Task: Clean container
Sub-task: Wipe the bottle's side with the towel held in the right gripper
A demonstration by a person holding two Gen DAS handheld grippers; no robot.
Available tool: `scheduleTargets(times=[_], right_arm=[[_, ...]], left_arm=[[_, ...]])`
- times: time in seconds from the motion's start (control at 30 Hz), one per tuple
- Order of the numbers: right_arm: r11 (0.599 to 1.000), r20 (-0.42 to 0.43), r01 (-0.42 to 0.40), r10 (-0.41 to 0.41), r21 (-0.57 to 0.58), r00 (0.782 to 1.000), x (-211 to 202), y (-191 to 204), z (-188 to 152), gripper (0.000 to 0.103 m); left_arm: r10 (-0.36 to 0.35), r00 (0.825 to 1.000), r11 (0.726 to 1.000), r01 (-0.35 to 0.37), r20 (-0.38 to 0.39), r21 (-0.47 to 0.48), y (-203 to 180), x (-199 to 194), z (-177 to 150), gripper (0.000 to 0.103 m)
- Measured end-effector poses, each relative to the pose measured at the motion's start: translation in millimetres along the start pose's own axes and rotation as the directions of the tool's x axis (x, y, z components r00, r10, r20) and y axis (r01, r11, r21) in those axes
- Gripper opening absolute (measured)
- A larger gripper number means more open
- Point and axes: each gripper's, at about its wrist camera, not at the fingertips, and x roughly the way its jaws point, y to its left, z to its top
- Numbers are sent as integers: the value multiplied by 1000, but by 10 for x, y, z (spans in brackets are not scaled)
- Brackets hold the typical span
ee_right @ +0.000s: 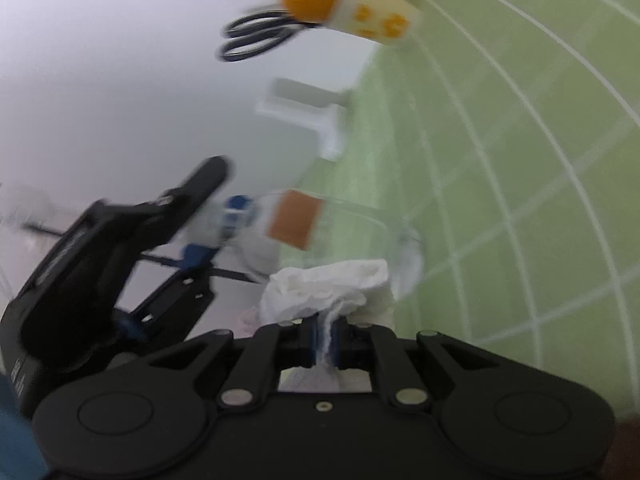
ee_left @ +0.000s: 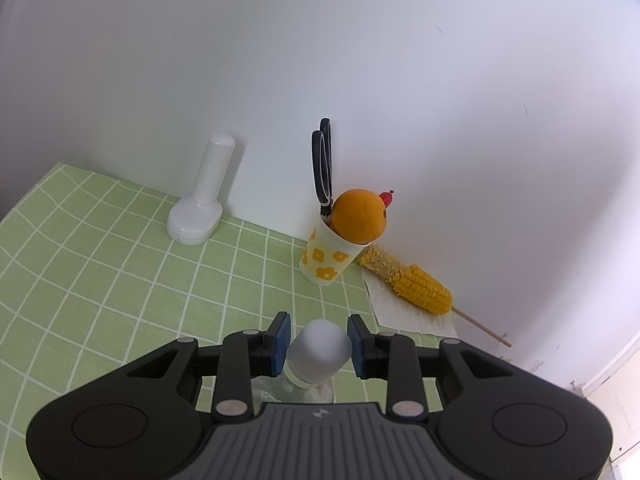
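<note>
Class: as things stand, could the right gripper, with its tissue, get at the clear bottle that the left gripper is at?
Probably yes. The right gripper pinches the tissue just beside the clear bottle, with nothing between; the left gripper only brackets its cap.

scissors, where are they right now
In the left wrist view, the scissors stand handles-up in the flowered cup against the wall, beside the orange toy, right of centre.

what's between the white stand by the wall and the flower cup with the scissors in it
Nothing. In the left wrist view only bare green checked cloth and white wall separate the white stand from the flower cup.
</note>
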Motion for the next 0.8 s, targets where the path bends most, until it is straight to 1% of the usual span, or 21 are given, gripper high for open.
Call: scheduleTargets(times=[0.17,0.27,0.33,0.5,0.6,0.7,0.8], right_arm=[[991,25,-75,78,-107,997,-49,229,39,7],[984,35,-90,96,-151,995,-42,325,89,7],[983,31,-97,103,-157,994,-23,324,108,7],[986,3,-121,122,-119,993,129,252,132,7],[992,-24,-102,100,-77,995,235,196,127,6],[997,-51,-32,28,-69,998,309,138,79,7],[1000,-63,0,-2,-26,998,324,22,53,7]], left_arm=[[0,1000,1000,0,-5,12,-5,0,2,32],[0,1000,1000,0,-7,14,-4,6,9,32],[1,1000,1000,-1,-8,14,-3,14,14,32],[1,1000,1000,-1,-7,20,-7,11,12,32],[1,1000,1000,-1,-7,24,-11,11,10,32],[2,1000,1000,-2,-6,30,-16,10,5,32],[3,1000,999,-3,-6,34,-23,8,1,32]])
